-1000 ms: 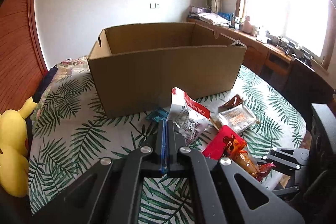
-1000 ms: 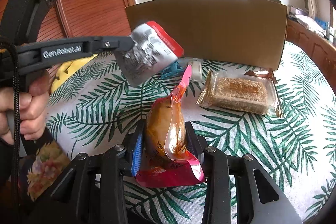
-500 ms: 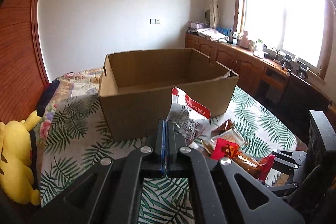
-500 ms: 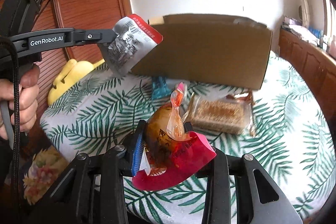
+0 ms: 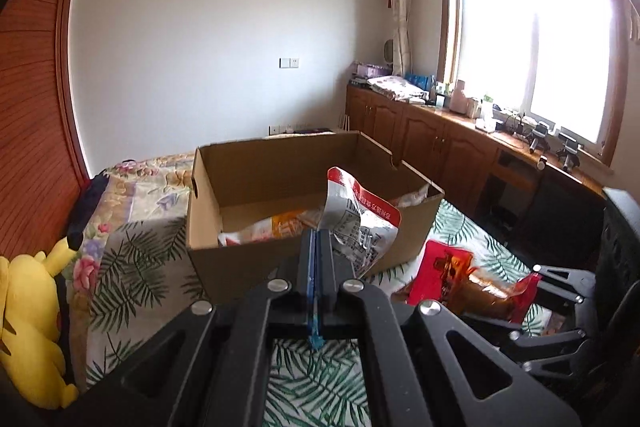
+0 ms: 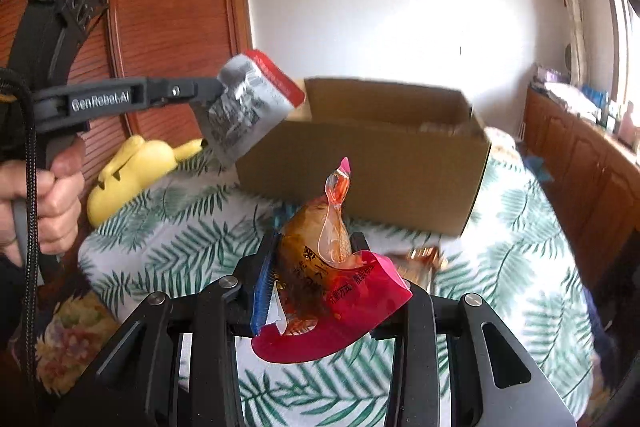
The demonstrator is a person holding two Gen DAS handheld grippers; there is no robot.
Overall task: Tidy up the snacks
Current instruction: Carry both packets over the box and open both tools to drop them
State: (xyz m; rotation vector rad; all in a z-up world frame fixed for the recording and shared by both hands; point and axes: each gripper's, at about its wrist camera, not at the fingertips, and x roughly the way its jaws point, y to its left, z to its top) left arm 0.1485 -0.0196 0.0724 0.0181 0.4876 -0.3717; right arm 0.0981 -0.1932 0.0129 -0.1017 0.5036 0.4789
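Note:
My left gripper (image 5: 318, 247) is shut on a silver and red snack packet (image 5: 358, 219) and holds it in the air near the front rim of an open cardboard box (image 5: 304, 251). The packet (image 6: 248, 107) and the left gripper (image 6: 212, 93) also show in the right wrist view, left of the box (image 6: 372, 163). My right gripper (image 6: 316, 267) is shut on a red and clear packet of brown food (image 6: 324, 283), held above the bed. That packet also shows in the left wrist view (image 5: 452, 275). An orange snack bag (image 5: 280, 225) lies inside the box.
The box stands on a bed with a palm-leaf cover (image 6: 192, 235). A yellow plush toy (image 5: 28, 311) lies at the bed's left edge. Another wrapped snack (image 6: 420, 259) lies on the cover before the box. Wooden cabinets (image 5: 440, 147) run under the window on the right.
Both grippers have risen with their packets. The inside of the box has come into the left wrist view. The box looks farther and lower in both views.

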